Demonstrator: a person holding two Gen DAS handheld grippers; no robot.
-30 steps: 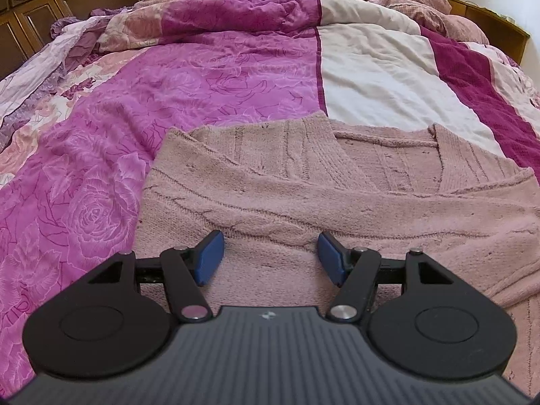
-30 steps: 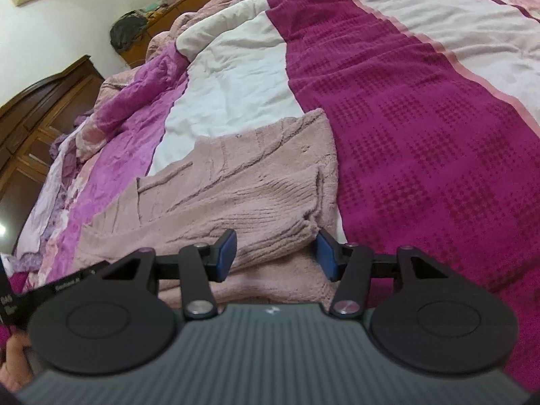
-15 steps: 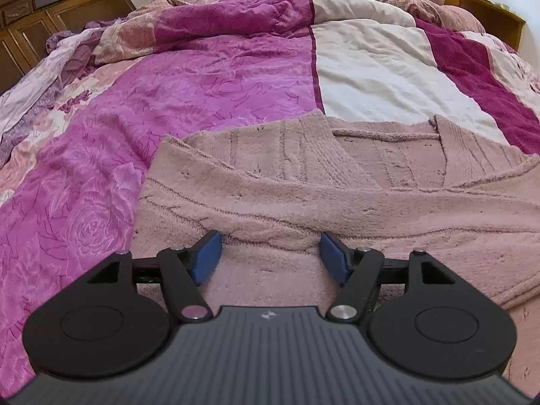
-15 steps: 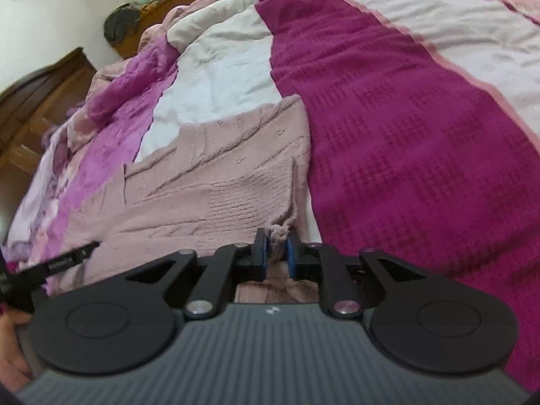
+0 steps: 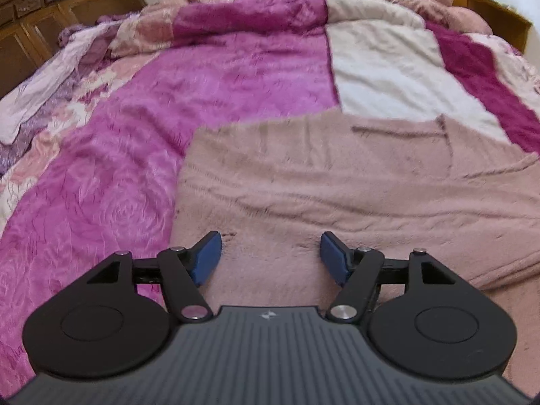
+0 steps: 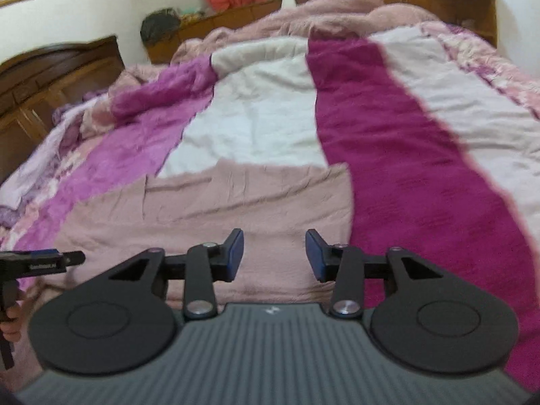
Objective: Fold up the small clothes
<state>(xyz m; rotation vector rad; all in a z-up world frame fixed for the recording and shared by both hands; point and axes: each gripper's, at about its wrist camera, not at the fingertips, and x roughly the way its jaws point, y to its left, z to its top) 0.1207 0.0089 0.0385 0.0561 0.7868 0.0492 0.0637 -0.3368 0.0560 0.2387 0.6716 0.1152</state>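
Across the magenta-and-white patchwork quilt [image 5: 236,108], a soft, floppy dusty-pink knit sweater [image 5: 337,182] wants hem-corner grips; left gripper [image 5: 271,258] wide and empty, right gripper [image 6: 274,254] opening, empty.

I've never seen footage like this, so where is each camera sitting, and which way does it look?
Left wrist: sits on the left hand-held gripper, looking down across the pink sweater; its open blue fingers show.
Right wrist: sits on the right hand-held gripper, jaws opening, nothing between them; a hand shows at left.
Shared: the sweater and the bed cover.
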